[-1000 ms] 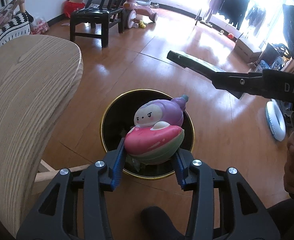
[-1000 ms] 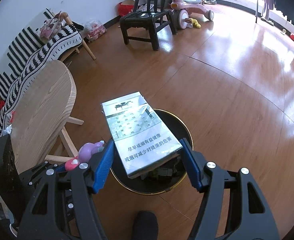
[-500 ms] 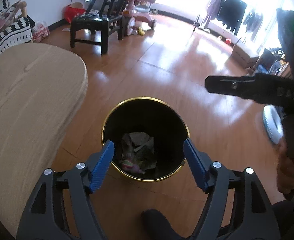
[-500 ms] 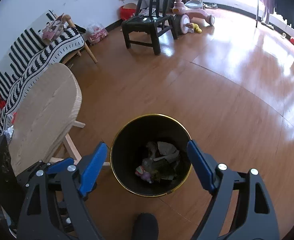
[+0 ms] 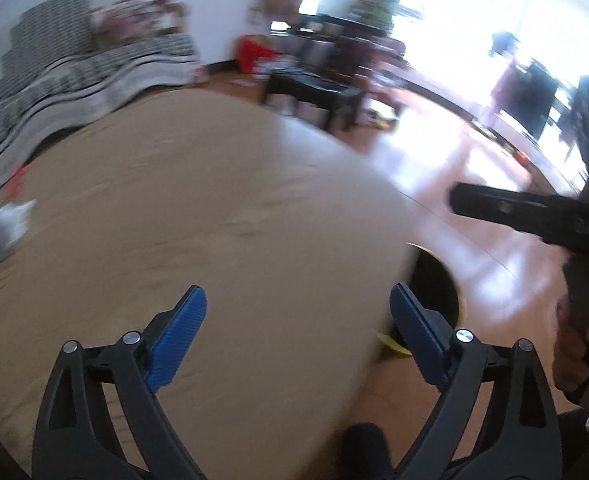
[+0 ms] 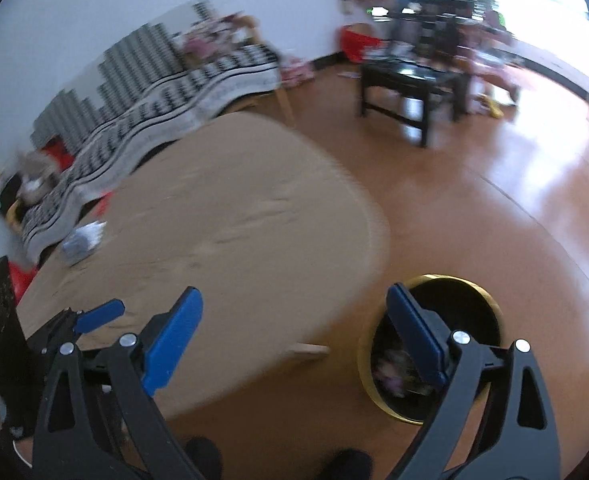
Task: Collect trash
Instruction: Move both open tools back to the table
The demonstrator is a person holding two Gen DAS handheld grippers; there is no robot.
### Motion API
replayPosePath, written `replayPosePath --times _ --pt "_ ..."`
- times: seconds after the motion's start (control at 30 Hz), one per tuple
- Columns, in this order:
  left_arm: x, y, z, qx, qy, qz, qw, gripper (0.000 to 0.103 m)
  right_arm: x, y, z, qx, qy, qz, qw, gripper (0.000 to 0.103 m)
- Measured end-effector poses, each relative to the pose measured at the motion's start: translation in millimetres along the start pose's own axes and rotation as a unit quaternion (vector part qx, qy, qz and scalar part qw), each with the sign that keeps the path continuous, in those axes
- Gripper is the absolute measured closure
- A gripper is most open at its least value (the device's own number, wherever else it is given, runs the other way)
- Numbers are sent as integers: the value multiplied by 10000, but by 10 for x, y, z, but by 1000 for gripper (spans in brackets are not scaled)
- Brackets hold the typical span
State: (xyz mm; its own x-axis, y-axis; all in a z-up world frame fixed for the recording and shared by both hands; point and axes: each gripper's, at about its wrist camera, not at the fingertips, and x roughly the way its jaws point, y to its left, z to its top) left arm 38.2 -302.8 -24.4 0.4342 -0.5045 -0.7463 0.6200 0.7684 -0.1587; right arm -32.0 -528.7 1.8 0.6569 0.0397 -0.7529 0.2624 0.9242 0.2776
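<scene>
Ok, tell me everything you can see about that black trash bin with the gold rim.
The trash bin is a round, open-topped can, black inside with a shiny gold rim. It stands upright on the wooden floor beside the rounded end of the light wooden table. In the right wrist view, blurred crumpled trash with something pinkish lies at its bottom. In the left wrist view the table edge hides most of it. No gripper touches it.

Bin (image 6: 430,360) stands on floor (image 6: 494,220) right of table (image 6: 234,220).
</scene>
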Motion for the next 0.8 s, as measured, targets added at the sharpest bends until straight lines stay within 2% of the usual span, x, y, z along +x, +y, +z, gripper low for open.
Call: replayPosePath --times 0.1,0.33,0.5,0.63,0.73,0.8 --pt "-267 747 -95 -611 -118 425 9972 13 278 574 103 -218 162 406 9988 13" --pt "-759 1997 -368 -1542 -317 1156 9807 13 921 1825 277 -661 462 1002 9917 13" --pt "-982 2672 -476 -1813 -363 1567 9702 13 1388 2531 359 -883 698 1301 9851 13" --pt "-1028 3157 -380 -1961 -431 1843 9621 13 1764 2879 438 -929 869 1462 9810 13" --pt "-1007 3450 -239 -1926 -515 1854 9622 13 1977 3013 475 -983 956 1543 9785 13" --pt "-930 3608 -125 -1671 -490 2003 9641 13 2128 3123 520 -1025 1013 1601 9765 14"
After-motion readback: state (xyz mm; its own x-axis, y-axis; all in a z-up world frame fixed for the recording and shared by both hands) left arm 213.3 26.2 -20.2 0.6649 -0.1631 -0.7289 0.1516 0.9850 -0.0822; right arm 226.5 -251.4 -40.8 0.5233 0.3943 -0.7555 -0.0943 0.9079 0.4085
